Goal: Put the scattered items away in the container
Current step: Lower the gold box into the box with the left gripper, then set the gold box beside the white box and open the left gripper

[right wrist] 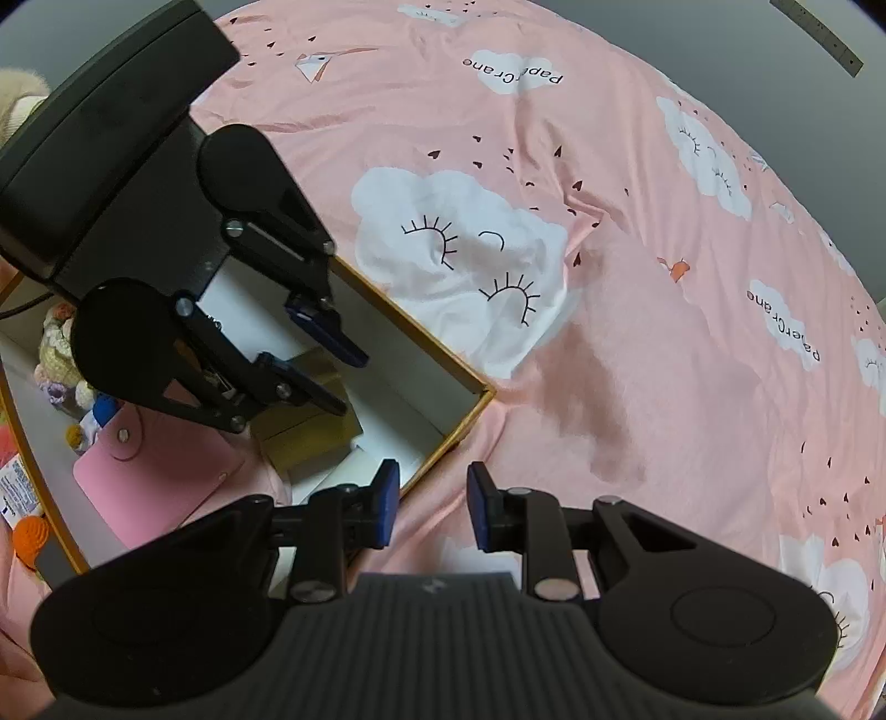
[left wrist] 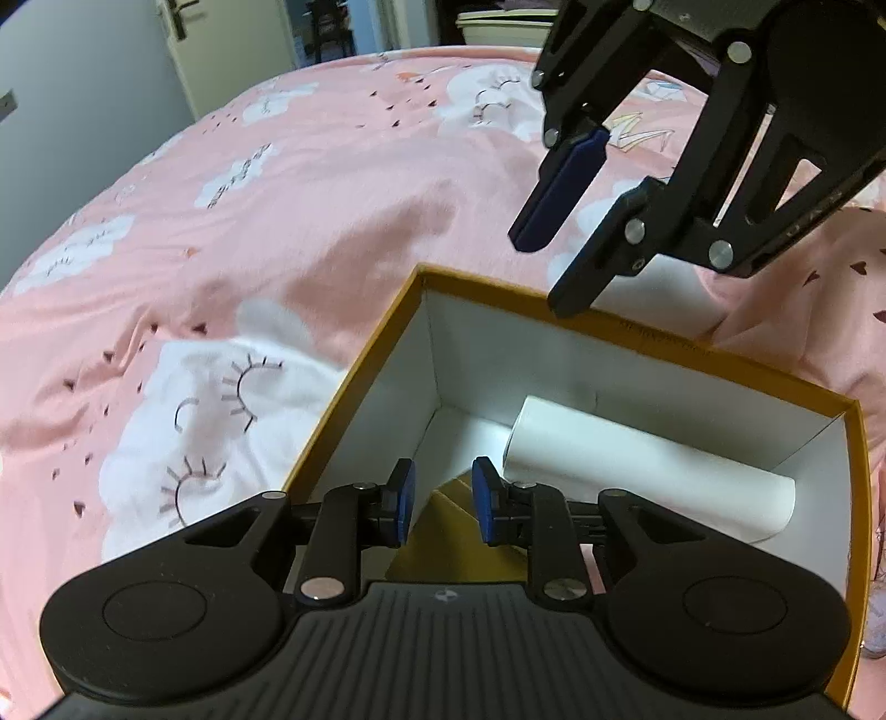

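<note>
Our left tongs (left wrist: 441, 501) hang over the orange-rimmed box (left wrist: 354, 382), narrowly parted and empty, likely having dropped the gold box (left wrist: 443, 531) beneath them. At two o'clock lies a white roll (left wrist: 648, 471). Our right tongs (right wrist: 429, 507), also narrowly parted and empty, hover over the pink bedspread (right wrist: 637, 332).

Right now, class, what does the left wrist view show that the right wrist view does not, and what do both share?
Only the left wrist view shows a white roll lying in the box and a door beyond the bed.

Only the right wrist view shows a pink wallet and crocheted toys in the box.

Both show the orange-rimmed box on the pink bedsheet, a gold carton inside, and both tongs: left, right.
</note>
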{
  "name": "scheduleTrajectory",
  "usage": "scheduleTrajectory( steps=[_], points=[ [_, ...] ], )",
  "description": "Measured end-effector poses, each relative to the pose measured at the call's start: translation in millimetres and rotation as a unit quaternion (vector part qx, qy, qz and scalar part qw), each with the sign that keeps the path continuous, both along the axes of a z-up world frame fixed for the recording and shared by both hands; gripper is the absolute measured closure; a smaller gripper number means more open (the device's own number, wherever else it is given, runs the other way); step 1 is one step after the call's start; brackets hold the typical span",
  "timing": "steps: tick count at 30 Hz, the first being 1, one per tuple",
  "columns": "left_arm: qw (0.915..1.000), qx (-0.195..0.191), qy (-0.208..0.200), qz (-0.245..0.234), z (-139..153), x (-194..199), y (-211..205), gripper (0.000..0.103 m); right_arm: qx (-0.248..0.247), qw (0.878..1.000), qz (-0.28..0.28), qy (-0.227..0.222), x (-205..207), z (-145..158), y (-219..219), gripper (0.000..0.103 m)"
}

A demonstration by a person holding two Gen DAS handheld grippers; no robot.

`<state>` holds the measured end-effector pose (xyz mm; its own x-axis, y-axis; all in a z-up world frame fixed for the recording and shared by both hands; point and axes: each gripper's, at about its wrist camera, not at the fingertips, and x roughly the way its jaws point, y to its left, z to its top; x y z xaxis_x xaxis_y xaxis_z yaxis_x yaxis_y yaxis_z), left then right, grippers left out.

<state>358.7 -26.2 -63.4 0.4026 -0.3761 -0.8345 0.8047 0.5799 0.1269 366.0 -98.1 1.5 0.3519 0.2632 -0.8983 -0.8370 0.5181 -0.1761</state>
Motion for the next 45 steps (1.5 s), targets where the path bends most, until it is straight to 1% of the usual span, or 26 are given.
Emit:
scheduleTrajectory(
  steps=[1, 3, 5, 7, 8, 9, 10, 12, 13, 14, 17, 21, 25, 26, 28, 30, 32, 34, 36, 38, 39, 40, 43, 45],
  points=[
    [1.0000, 0.000, 0.005, 0.008, 0, 0, 2, 0.076, 0.001, 1.000, -0.001, 0.000, 0, 0, 0, 0.075],
    [0.9995, -0.004, 0.013, 0.028, 3, -1, 6, 0.071, 0.003, 1.000, -0.003, 0.000, 0, -1, 1, 0.075],
    [0.9976, -0.017, 0.034, 0.059, 7, 0, 13, 0.062, 0.003, 1.000, -0.005, -0.002, 0, -1, 2, 0.075],
    [0.9921, -0.030, 0.061, 0.105, 9, 3, 22, 0.054, 0.005, 1.000, -0.008, -0.004, -2, -1, 1, 0.075],
    [0.9891, -0.034, 0.071, 0.124, 10, 4, 25, 0.052, 0.006, 1.000, -0.010, -0.005, -2, -1, 0, 0.075],
    [0.9854, -0.035, 0.077, 0.148, 11, 4, 27, 0.051, 0.008, 1.000, -0.011, -0.004, -2, -2, -1, 0.075],
    [0.9820, -0.038, 0.080, 0.167, 12, 2, 29, 0.046, 0.009, 1.000, -0.013, -0.004, -3, -2, -1, 0.075],
    [0.9770, -0.047, 0.086, 0.189, 16, -2, 29, 0.043, 0.012, 1.000, -0.017, -0.003, -3, -2, -2, 0.075],
    [0.9752, -0.052, 0.091, 0.195, 17, -4, 28, 0.039, 0.013, 1.000, -0.018, -0.003, -3, -2, -2, 0.075],
    [0.9740, -0.054, 0.095, 0.198, 17, -5, 25, 0.038, 0.013, 1.000, -0.020, -0.004, -3, -2, -2, 0.074],
    [0.9709, -0.037, 0.092, 0.218, 15, -10, 11, 0.037, 0.016, 1.000, -0.022, -0.005, -4, -1, -2, 0.073],
    [0.9698, 0.001, 0.071, 0.233, 6, -15, -8, 0.036, 0.018, 0.999, -0.027, -0.004, -7, -1, -5, 0.073],
    [0.9670, 0.047, 0.059, 0.243, -5, -17, -22, 0.036, 0.022, 0.999, -0.032, 0.000, -8, -3, -8, 0.070],
    [0.9667, 0.057, 0.055, 0.243, -7, -18, -25, 0.033, 0.023, 0.999, -0.033, 0.000, -8, -3, -8, 0.070],
    [0.9658, 0.070, 0.057, 0.243, -10, -18, -27, 0.033, 0.024, 0.999, -0.034, 0.001, -8, -4, -9, 0.070],
    [0.9652, 0.076, 0.060, 0.243, -9, -18, -25, 0.034, 0.025, 0.999, -0.033, 0.000, -9, -3, -9, 0.070],
    [0.9645, 0.080, 0.066, 0.243, -6, -17, -17, 0.039, 0.027, 0.999, -0.034, 0.000, -9, -3, -10, 0.070],
    [0.9626, 0.094, 0.067, 0.245, -4, -16, -8, 0.043, 0.030, 0.999, -0.036, 0.000, -9, -3, -11, 0.070],
    [0.9610, 0.111, 0.062, 0.246, -2, -16, 2, 0.044, 0.032, 0.999, -0.038, 0.000, -8, -3, -12, 0.070],
    [0.9601, 0.117, 0.064, 0.246, -2, -15, 10, 0.046, 0.034, 0.999, -0.040, 0.000, -7, -4, -12, 0.070],
    [0.9611, 0.118, 0.066, 0.241, -3, -15, 13, 0.047, 0.035, 0.999, -0.041, 0.000, -7, -5, -12, 0.070],
    [0.9625, 0.119, 0.068, 0.234, -5, -16, 14, 0.049, 0.035, 0.999, -0.042, 0.000, -7, -5, -12, 0.070],
    [0.9664, 0.112, 0.064, 0.222, -9, -16, 14, 0.050, 0.031, 0.999, -0.042, -0.002, -7, -7, -10, 0.070],
    [0.9719, 0.102, 0.059, 0.204, -8, -17, 14, 0.050, 0.028, 0.999, -0.042, -0.005, -7, -7, -9, 0.070]
  ],
)
